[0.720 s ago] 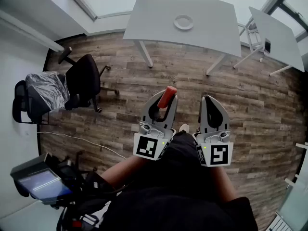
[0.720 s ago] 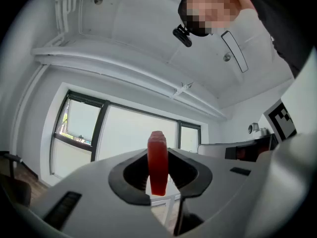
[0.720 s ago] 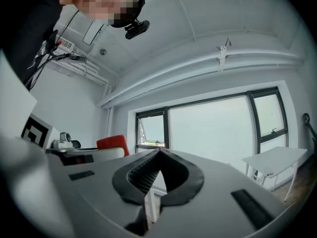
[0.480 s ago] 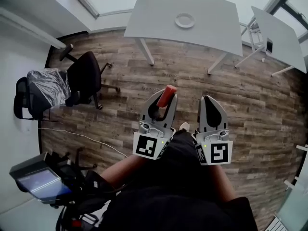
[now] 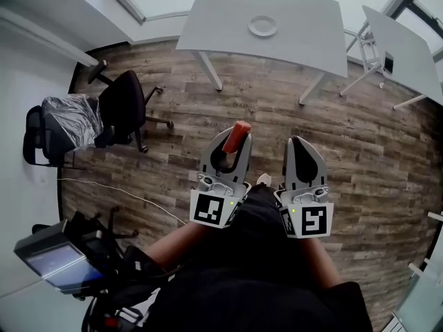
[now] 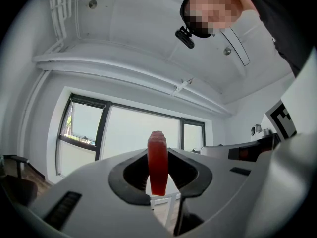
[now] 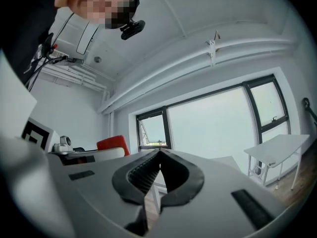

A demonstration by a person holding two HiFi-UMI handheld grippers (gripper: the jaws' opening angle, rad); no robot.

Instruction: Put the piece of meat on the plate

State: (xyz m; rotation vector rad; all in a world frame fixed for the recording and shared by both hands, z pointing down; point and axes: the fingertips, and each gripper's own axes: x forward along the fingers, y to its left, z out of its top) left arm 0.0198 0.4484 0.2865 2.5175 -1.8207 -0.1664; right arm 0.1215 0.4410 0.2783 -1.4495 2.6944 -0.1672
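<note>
While my left gripper (image 5: 236,138) is pinching the piece of meat (image 5: 237,135), I'm carrying it toward the plate (image 5: 262,25), well ahead; right gripper (image 5: 302,149) closed, empty.

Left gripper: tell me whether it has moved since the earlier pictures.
No. The left gripper holds the piece of meat at the same gap from the white table leg.

The meat (image 5: 237,135) is red. The plate (image 5: 263,25) and table (image 5: 304,50) are white. The floor (image 5: 374,144) is brown wood grain. The chair (image 5: 124,108) is black. The left gripper (image 5: 234,139) and right gripper (image 5: 303,141) are grey with black-and-white markers.
</note>
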